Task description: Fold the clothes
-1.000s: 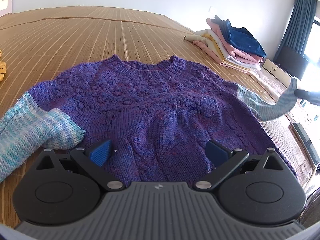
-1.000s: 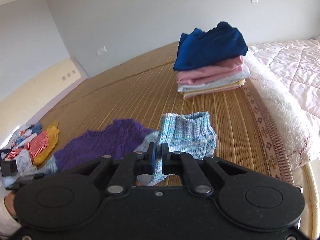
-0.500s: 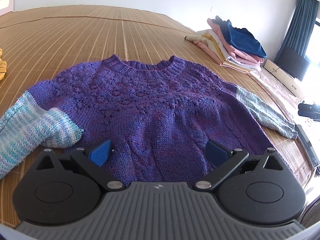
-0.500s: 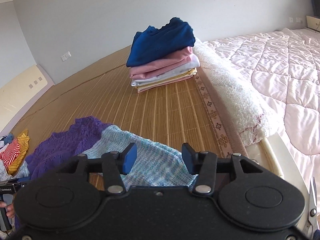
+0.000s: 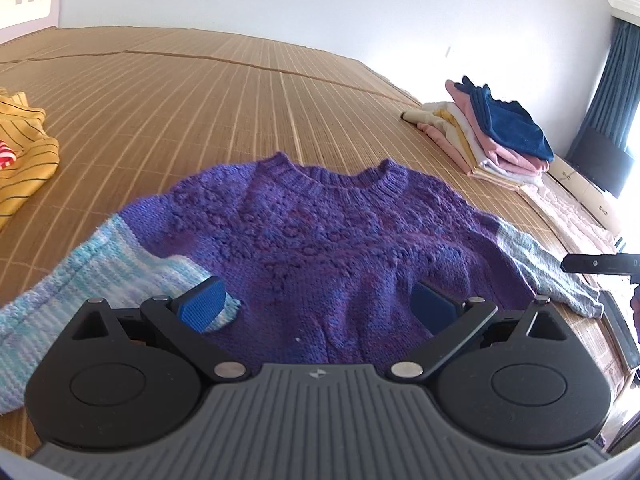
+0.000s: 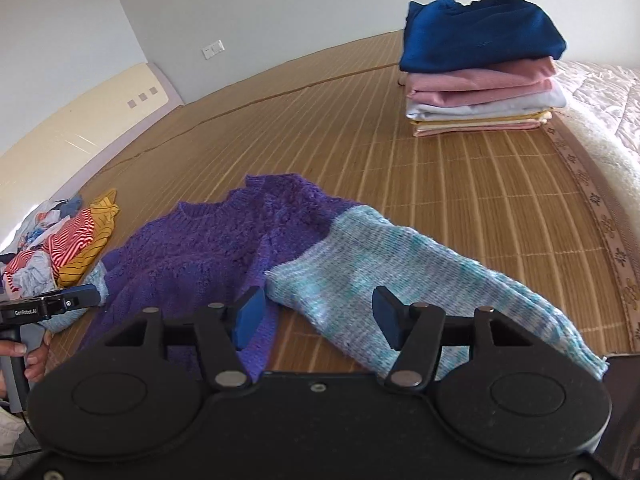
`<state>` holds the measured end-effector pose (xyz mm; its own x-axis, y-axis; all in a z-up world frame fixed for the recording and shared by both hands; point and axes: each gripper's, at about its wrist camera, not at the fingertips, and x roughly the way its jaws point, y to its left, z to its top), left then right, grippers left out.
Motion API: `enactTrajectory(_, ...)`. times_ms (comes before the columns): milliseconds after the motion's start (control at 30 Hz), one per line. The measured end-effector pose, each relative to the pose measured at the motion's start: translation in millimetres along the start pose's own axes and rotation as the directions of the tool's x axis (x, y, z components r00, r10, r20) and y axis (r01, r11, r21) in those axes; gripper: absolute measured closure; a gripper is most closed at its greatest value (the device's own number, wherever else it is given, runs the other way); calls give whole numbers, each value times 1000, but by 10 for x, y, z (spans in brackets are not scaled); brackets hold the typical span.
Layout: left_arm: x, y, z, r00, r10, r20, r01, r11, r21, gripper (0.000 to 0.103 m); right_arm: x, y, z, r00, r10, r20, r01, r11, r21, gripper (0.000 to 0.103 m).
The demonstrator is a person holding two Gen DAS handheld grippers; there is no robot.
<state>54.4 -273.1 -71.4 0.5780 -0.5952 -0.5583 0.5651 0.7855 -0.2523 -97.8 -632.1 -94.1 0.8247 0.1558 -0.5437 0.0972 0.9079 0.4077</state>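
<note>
both claws, left claw (image 5: 316,312) and right claw (image 6: 318,318), gape empty over the purple sweater (image 5: 328,248).

A second ago the right tongs (image 6: 316,316) were clamped on the pale blue cuff of the purple sweater (image 5: 320,248), holding it up. Now they gape wide and empty, and the right sleeve (image 6: 420,280) lies stretched out flat on the bamboo mat (image 6: 460,184). The left tongs (image 5: 316,308) have edged left, over the left sleeve's cuff (image 5: 224,312).
</note>
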Motion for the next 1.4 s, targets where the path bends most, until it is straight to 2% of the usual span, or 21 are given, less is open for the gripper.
enactTrajectory(133,-8,108,203,994,109,8,-109,994,22,2,160,360,238,999,28,25,-26,996,-88,37)
enactTrajectory(267,175,202,399,986,165,-19,-163,983,88,2,484,719,514,1000,18,-12,-21,970,-244,37)
enactTrajectory(333,331,215,449,981,190,-34,-183,972,151,2,726,828,603,999,23,-31,-31,954,-298,56)
enactTrajectory(367,411,227,463,978,206,-33,-197,964,179,2,858,862,632,999,28,-40,-39,949,-313,70)
enactTrajectory(400,501,242,456,973,232,-23,-223,956,192,2,1004,873,645,998,38,-52,-52,949,-312,76)
enactTrajectory(467,675,274,419,971,236,-26,-227,953,200,2,1285,876,624,995,47,-83,-70,952,-300,82)
enactTrajectory(533,864,291,377,968,248,-38,-234,947,220,0,1547,888,564,993,11,-115,-47,948,-316,87)
enactTrajectory(600,952,273,362,969,246,33,-246,935,257,0,1659,915,538,996,-28,-89,-6,930,-367,91)
enactTrajectory(667,1062,245,379,965,256,63,-263,921,287,0,1692,939,577,994,-61,-95,19,920,-391,91)
enactTrajectory(767,1218,287,481,969,242,59,-249,936,250,0,1734,869,598,993,-102,-57,71,911,-406,92)
enactTrajectory(867,1387,389,619,975,218,44,-222,956,192,0,1730,712,619,995,-99,-20,85,932,-353,92)
enactTrajectory(1033,1610,377,781,979,201,43,-206,958,201,0,1714,563,636,994,-108,18,108,936,-336,92)
enactTrajectory(1167,1527,343,810,977,212,34,-214,959,188,0,1660,523,602,995,-91,42,99,945,-311,90)
enactTrajectory(1233,1302,319,810,975,215,51,-221,951,216,0,1607,597,659,996,-90,23,93,944,-316,82)
enactTrajectory(1300,991,322,797,974,206,90,-222,944,246,0,1489,668,712,996,-92,17,93,948,-305,52)
enactTrajectory(1333,807,342,780,972,205,112,-227,941,252,0,1405,707,729,996,-87,33,93,947,-306,48)
enactTrajectory(1400,457,404,736,967,208,148,-240,936,257,0,1227,827,740,995,-76,61,92,939,-330,46)
